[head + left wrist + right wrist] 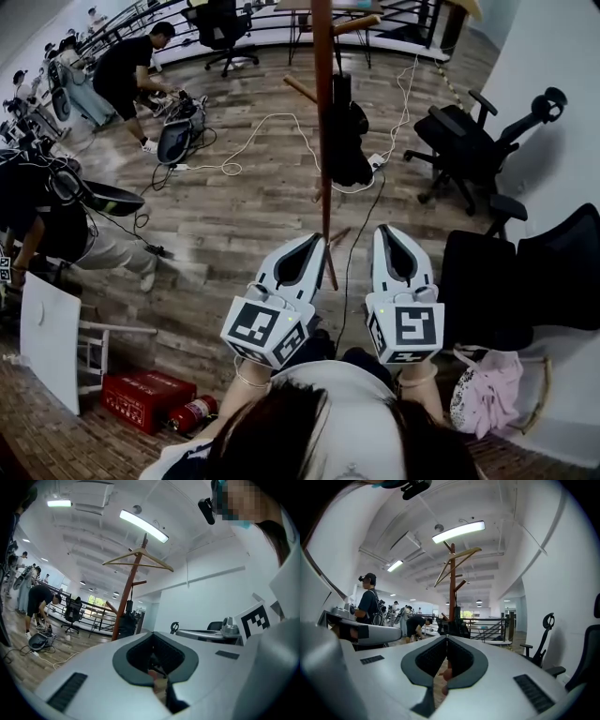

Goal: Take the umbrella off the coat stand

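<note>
A reddish-brown wooden coat stand [323, 141] rises from the plank floor straight ahead of me. A black folded umbrella [347, 131] hangs against its pole on the right side. In the head view my left gripper [317, 240] and right gripper [383, 231] are held level side by side, short of the stand's base, touching nothing. Both are shut and empty. The left gripper view shows the stand [132, 588] with a wooden hanger [138, 557] on top and the umbrella [125, 623] as a dark shape. The stand [452, 583] and umbrella [457, 626] lie dead ahead in the right gripper view.
Black office chairs [469, 141] stand at the right by the white wall, one close by [525, 281]. A white cable [253, 131] runs across the floor past the stand. People work at the left [127, 70]. A red box [141, 398] and fire extinguisher [192, 411] lie near my feet.
</note>
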`<state>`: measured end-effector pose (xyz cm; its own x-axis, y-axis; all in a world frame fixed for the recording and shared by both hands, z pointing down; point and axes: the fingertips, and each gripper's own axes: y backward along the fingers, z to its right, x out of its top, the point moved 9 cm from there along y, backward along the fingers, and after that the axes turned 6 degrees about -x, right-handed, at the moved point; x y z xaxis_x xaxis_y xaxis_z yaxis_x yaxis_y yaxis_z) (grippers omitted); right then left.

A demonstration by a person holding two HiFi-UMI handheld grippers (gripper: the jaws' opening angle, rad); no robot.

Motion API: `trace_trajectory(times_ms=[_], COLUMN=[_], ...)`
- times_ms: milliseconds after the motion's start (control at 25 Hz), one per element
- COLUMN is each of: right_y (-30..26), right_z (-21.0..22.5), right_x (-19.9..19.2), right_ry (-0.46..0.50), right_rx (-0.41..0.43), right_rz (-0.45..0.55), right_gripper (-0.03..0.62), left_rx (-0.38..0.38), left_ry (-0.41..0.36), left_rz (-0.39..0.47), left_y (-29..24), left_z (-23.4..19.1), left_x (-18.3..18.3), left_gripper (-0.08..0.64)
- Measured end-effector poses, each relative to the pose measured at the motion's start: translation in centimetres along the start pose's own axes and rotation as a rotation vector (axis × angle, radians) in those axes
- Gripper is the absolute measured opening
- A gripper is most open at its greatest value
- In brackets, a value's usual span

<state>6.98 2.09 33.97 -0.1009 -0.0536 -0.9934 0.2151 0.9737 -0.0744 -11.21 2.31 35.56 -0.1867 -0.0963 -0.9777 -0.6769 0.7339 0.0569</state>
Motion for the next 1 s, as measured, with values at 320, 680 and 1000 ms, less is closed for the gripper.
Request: trace_trajectory(times_ms=[320, 680, 1000], right_y=[-0.8, -2.0, -4.1], right_z=[-1.1, -0.6, 0.8], right_x=[0.3, 0.6, 1.0], right_ry=[-0.012, 0.005, 0.003], right_rx=[-0.027, -0.028, 0.028], right_rz=[-0.005, -0.003, 0.013], right_gripper=[0.035, 0.037, 0.038], left_rx=[-0.031, -0.021, -0.009], left_ry=[-0.003, 0.018, 0.002], left_rz=[0.005, 0.014, 0.016], left_y=[0.7, 0.0, -2.4], left_z=[-1.3, -2.0, -2.4], left_x=[0.3, 0.4, 0.8], left_gripper=[0.009, 0.009, 0.008])
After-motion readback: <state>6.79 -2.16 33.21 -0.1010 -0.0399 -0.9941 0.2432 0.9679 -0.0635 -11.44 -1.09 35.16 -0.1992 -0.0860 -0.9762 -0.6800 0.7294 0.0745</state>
